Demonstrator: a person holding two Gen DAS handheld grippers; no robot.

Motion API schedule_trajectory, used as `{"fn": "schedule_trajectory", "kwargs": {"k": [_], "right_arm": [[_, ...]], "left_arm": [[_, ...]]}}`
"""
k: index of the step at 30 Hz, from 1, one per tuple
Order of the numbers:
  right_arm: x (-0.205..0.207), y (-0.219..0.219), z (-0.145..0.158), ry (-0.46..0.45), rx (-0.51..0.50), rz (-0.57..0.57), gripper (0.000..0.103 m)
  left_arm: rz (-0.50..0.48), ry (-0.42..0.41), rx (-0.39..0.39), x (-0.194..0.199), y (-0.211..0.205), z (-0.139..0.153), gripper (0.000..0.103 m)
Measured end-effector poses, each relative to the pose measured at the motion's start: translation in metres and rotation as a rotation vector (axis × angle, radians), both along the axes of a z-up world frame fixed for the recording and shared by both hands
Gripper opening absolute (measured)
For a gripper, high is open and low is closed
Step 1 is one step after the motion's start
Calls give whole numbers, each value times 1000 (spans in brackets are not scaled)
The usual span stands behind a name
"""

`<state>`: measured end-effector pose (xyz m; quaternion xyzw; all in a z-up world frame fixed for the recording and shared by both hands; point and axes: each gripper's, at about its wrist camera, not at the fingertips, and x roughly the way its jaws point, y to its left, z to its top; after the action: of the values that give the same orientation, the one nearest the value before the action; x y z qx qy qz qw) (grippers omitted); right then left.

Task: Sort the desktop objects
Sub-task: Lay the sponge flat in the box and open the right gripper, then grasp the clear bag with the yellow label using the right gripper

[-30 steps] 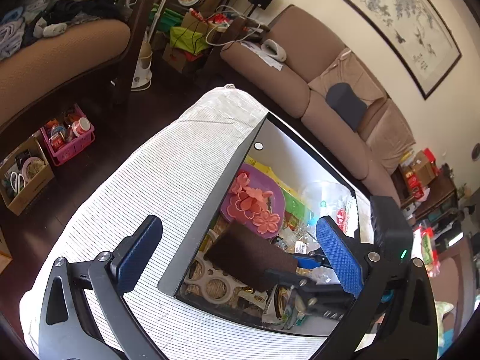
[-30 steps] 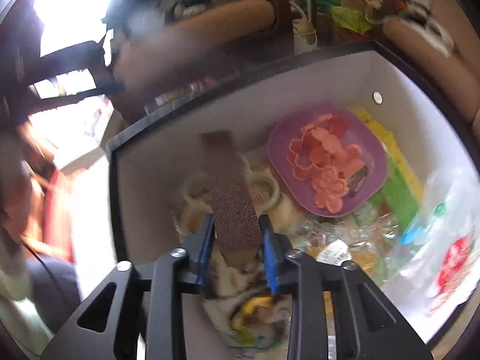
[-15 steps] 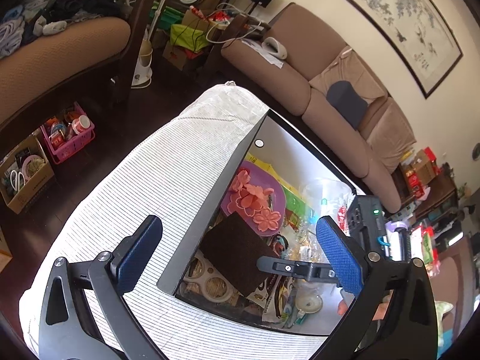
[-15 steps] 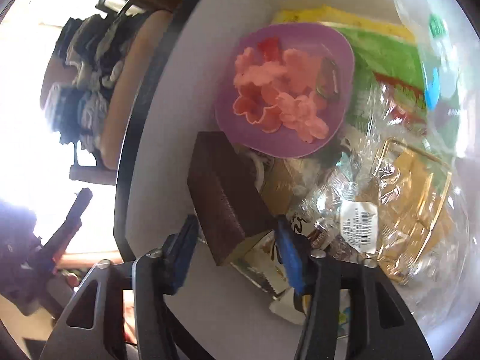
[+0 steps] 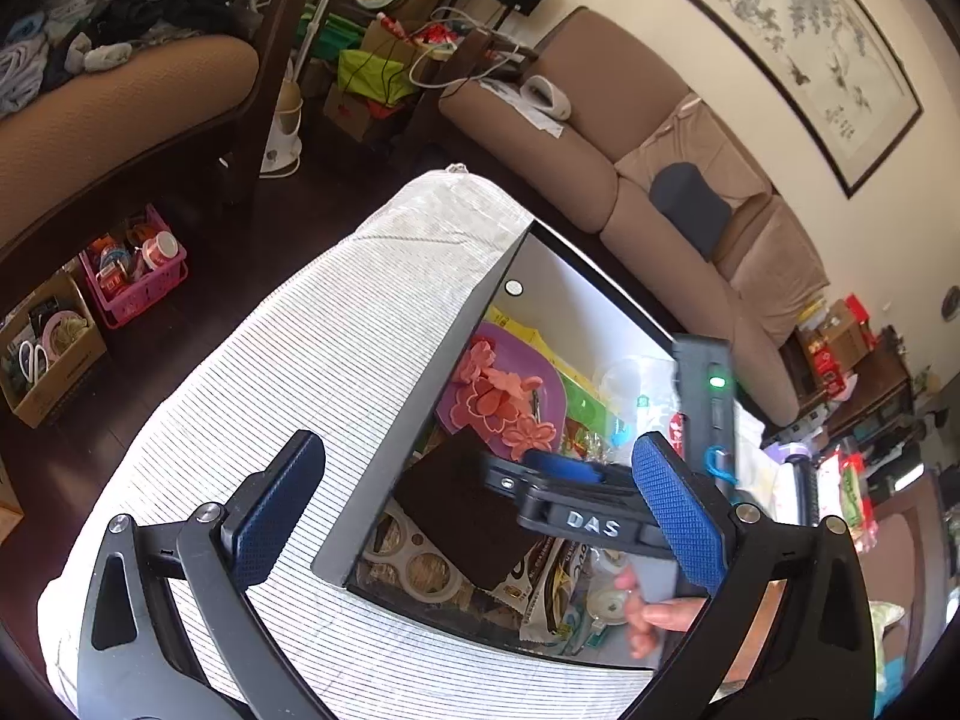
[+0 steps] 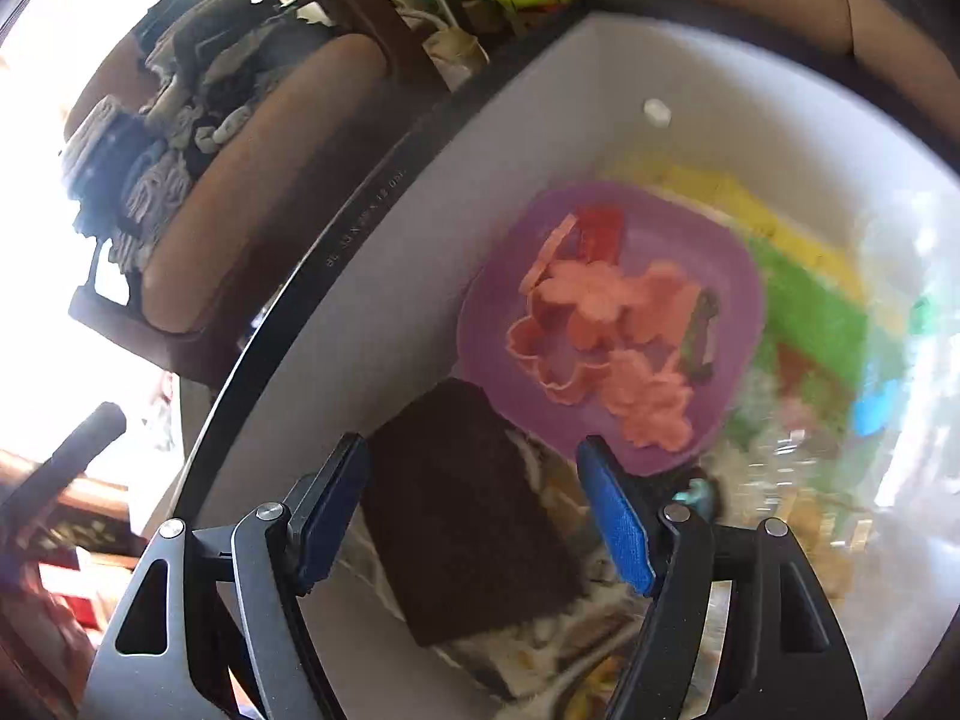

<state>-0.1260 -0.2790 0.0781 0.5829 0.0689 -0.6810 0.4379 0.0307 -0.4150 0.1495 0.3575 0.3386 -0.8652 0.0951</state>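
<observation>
A dark brown sponge block [image 6: 474,516] lies inside the black-rimmed storage box [image 6: 336,240] on top of packets, next to a purple plate [image 6: 606,324] with pink flower cutters. My right gripper [image 6: 474,510] is open, its blue pads either side of the block and apart from it. In the left wrist view the block [image 5: 462,510] sits in the box [image 5: 456,354] under the right gripper [image 5: 558,480]. My left gripper [image 5: 474,510] is open and empty above the striped cloth.
The box holds tape rolls [image 5: 414,564], snack packets [image 5: 552,588], yellow and green sheets [image 6: 804,288] and a plastic bag [image 5: 636,390]. The table has a white striped cloth [image 5: 300,372]. Sofas [image 5: 660,180], a pink basket [image 5: 138,276] and a cardboard box stand around.
My right gripper was shut on the brown block, lowered it into the box, then opened and let it go. The left gripper has stayed still and open.
</observation>
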Motion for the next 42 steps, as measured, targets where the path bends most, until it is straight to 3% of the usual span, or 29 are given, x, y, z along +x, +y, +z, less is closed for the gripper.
{"fn": "schedule_trajectory", "kwargs": {"k": [4,8,12,18,24,28,33,38,42], "right_arm": [[3,-17,-6,-107,-45,64,75],[8,-19,2,-105,-95,104,75],[20,13,34,26,-93,41,75],[56,126,95,263,-124,-83,81],[81,277,117,380,-103,-342,83],[84,369,105,349,-126,-546,84],[92,448,93,355,-160,-745,84],[77,493,64,355,-143,-878,84],[47,510,22,227,-182,-952,83]], "left_arm": [[27,11,27,4,-11,-1,103],[18,10,36,2,-11,-1,103],[-10,21,31,0,-2,2,103],[-144,129,4,-8,43,22,103],[-323,89,-55,-29,125,24,103],[-463,83,-100,-30,198,24,103],[-631,85,-194,-30,286,23,103],[-715,34,-267,-38,347,1,103],[-753,-30,-302,-44,369,-28,103]]}}
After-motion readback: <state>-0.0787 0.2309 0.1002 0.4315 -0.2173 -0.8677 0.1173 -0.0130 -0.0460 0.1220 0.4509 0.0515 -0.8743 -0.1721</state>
